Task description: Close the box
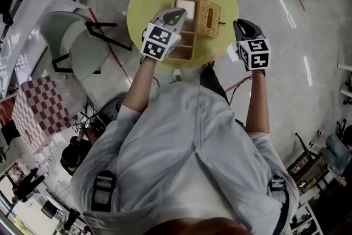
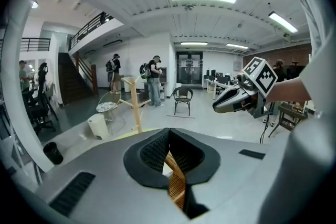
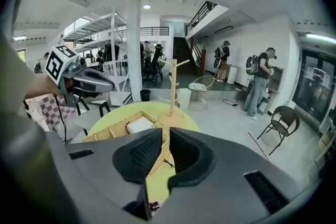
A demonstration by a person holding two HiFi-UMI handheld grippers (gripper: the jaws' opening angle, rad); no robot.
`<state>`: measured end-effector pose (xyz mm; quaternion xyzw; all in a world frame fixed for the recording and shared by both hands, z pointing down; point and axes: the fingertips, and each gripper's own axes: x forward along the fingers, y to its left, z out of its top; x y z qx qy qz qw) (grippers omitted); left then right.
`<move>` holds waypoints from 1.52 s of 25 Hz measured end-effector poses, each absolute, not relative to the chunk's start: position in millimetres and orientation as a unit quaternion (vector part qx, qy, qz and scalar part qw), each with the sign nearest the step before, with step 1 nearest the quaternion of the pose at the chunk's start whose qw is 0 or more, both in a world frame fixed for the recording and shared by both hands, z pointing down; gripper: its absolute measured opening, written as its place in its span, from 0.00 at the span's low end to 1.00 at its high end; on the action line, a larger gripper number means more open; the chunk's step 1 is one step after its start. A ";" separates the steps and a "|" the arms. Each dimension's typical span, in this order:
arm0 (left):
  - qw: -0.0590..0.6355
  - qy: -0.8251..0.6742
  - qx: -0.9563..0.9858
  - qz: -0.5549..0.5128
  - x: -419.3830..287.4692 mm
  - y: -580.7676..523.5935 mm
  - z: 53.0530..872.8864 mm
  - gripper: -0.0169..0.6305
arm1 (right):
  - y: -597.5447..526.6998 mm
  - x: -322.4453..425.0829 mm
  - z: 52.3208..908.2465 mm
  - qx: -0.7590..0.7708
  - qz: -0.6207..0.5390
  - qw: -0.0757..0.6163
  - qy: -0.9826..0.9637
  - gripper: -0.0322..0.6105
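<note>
Overhead, the box (image 1: pixel 184 44) sits near the middle of the round yellow surface (image 1: pixel 146 5), its woven lid (image 1: pixel 209 18) open towards 3 o'clock. The left gripper (image 1: pixel 177 15) hangs over the box. The right gripper (image 1: pixel 245 27) is off the surface's rim at about 4 o'clock, apart from the lid.

In the left gripper view its fingers (image 2: pixel 152 152) are pressed together at the tips and hold nothing, with wicker showing beneath.

In the right gripper view the fingers (image 3: pixel 142 152) stand slightly apart and empty, the lid's weave visible through the gap.

The lid looks light, stiff yet a little springy, and rough enough not to slip. I'd take its free edge at 3 o'clock and swing it over.
</note>
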<state>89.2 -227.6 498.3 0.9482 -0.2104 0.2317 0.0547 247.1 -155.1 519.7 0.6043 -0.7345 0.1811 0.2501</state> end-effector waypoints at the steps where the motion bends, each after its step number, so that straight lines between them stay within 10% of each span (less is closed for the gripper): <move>1: 0.059 -0.218 0.946 0.234 91.5 -231.1 500.4 0.07 | -159.0 251.6 525.6 0.596 0.181 0.262 -0.737 0.15; 38: 0.155 -0.342 0.864 0.336 102.5 -238.6 588.9 0.07 | -174.3 259.6 738.2 0.322 0.245 0.428 -0.808 0.27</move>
